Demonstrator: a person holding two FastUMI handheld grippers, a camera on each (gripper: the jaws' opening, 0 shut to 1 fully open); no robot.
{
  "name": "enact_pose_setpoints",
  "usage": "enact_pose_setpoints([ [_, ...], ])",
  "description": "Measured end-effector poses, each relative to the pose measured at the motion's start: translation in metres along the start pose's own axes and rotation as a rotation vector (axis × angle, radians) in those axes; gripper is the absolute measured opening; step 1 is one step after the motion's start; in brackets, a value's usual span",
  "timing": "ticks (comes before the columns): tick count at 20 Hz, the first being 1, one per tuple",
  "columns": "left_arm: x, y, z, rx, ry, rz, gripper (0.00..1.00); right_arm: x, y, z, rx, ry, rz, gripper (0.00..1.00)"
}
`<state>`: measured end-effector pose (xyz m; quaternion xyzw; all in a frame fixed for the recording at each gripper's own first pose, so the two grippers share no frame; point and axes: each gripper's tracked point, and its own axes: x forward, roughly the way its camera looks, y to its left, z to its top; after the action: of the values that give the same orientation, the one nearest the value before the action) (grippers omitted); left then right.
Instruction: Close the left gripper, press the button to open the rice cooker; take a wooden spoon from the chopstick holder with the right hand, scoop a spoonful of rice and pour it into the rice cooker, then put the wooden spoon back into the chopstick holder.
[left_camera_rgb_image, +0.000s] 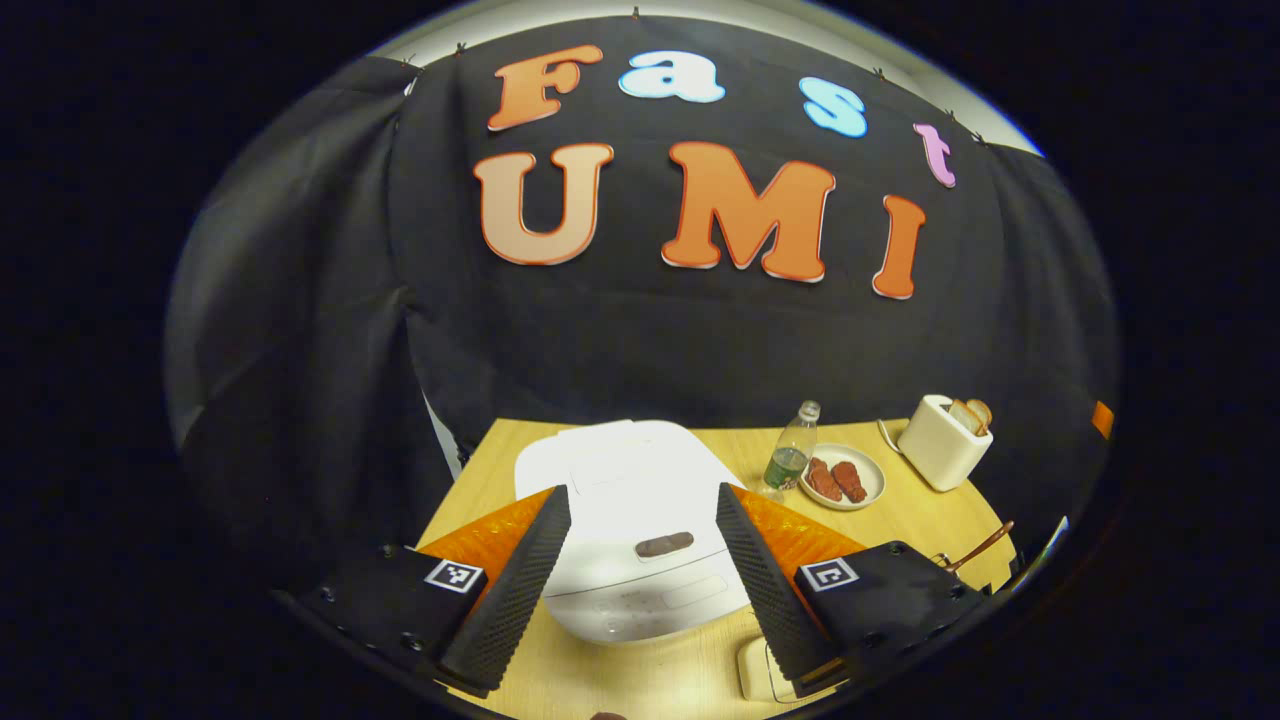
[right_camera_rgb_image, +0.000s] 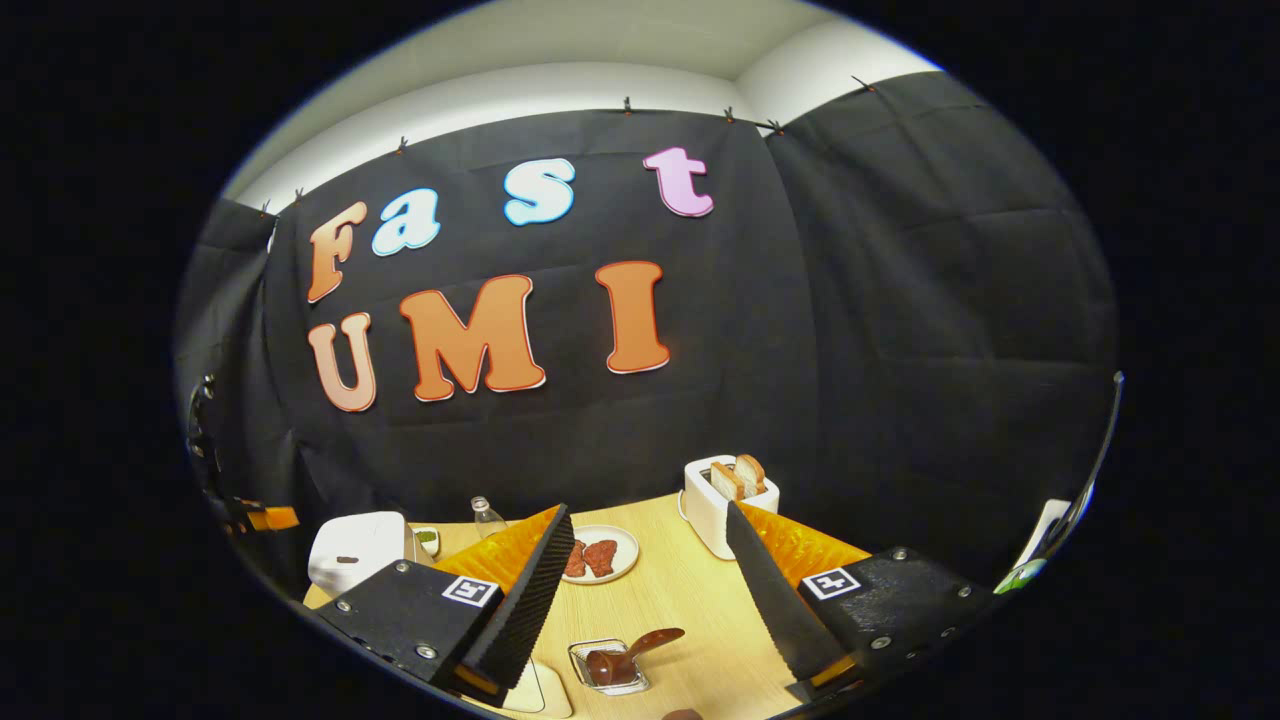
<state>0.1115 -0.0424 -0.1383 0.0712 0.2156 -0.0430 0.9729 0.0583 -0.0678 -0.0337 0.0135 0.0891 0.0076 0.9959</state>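
Observation:
The white rice cooker (left_camera_rgb_image: 610, 470) stands on the wooden table (left_camera_rgb_image: 900, 520) with its lid down and its oval button (left_camera_rgb_image: 664, 545) facing me. My left gripper (left_camera_rgb_image: 642, 492) hovers above the cooker's front, open, with nothing between its fingers. In the right gripper view the cooker (right_camera_rgb_image: 355, 550) sits far to the left. A small holder (right_camera_rgb_image: 608, 668) near the table's front carries a dark wooden spoon (right_camera_rgb_image: 640, 645) that leans to the right. My right gripper (right_camera_rgb_image: 648, 512) hangs open and empty above and behind that holder. The spoon's handle (left_camera_rgb_image: 980, 548) pokes up at the right edge of the left gripper view.
A plastic bottle (left_camera_rgb_image: 790, 455), a plate of red meat pieces (left_camera_rgb_image: 843, 478) and a cream toaster (left_camera_rgb_image: 943, 440) holding bread stand behind and right of the cooker. A pale flat container (left_camera_rgb_image: 760, 670) lies in front of the cooker. The black cloth wall rises behind the table.

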Motion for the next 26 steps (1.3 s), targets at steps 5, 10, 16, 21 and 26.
enact_pose_setpoints([
  [5,-0.080,0.032,0.076,0.041,-0.177,0.066,0.99,-0.008,0.022,0.040,-0.052,-0.063,0.032,0.95],
  [10,-0.141,0.050,0.112,0.020,-0.299,0.093,0.99,-0.022,0.043,0.069,-0.074,-0.120,0.068,0.95],
  [16,-0.166,0.073,0.123,-0.043,-0.351,0.092,0.98,-0.034,0.059,0.076,-0.109,-0.152,0.080,0.95],
  [21,-0.167,0.082,0.123,-0.053,-0.358,0.089,0.98,-0.035,0.059,0.072,-0.101,-0.144,0.067,0.95],
  [26,-0.163,0.085,0.119,-0.052,-0.345,0.080,0.99,-0.040,0.061,0.070,-0.100,-0.144,0.057,0.95],
])
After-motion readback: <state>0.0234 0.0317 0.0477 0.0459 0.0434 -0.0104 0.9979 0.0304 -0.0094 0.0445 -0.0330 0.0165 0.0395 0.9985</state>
